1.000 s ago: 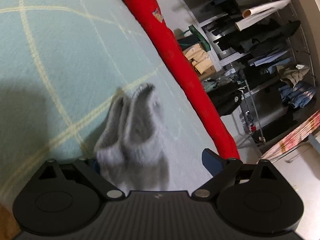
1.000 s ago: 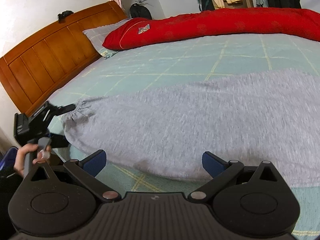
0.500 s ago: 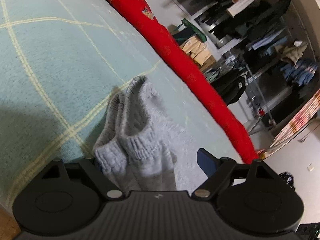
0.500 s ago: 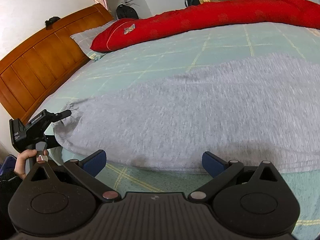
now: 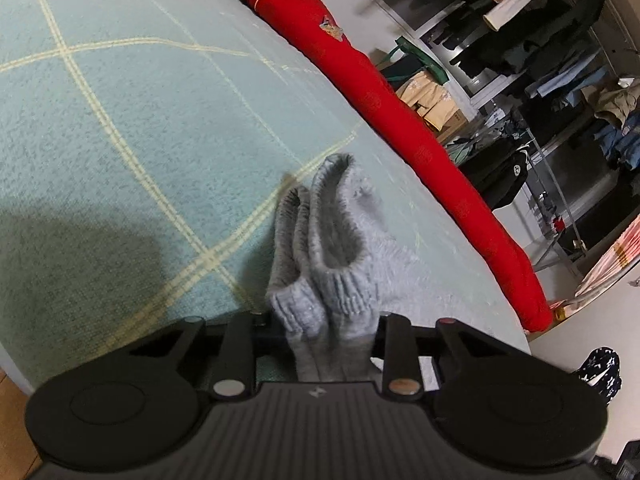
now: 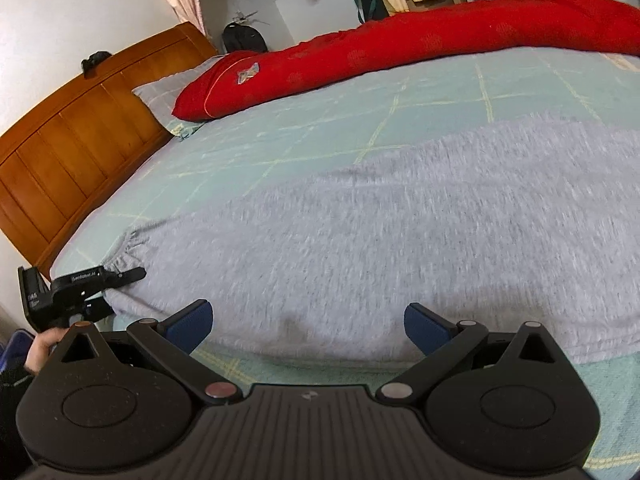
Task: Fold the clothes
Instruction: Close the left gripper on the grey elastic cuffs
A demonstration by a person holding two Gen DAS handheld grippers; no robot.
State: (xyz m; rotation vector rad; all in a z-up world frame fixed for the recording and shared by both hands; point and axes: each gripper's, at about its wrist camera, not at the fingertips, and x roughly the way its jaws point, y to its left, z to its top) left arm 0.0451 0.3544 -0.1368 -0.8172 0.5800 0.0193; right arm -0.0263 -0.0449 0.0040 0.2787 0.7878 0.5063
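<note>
Now grey garment (image 6: 400,248) spread flat on green checked sheet (image 6: 320,136), ribbed cuff (image 5: 320,300) bunched at near-left edge. Left gripper (image 5: 324,332) just closed, clamped on cuff, fabric pinched between jaws. Right gripper (image 6: 308,322) spread wide, empty, just short of garment's near hem, not touching. Hand (image 6: 44,346) on left gripper's grip. Red quilt (image 6: 400,44) along far side, wooden headboard (image 6: 80,128) left, clothes racks (image 5: 540,72) beyond bed.
</note>
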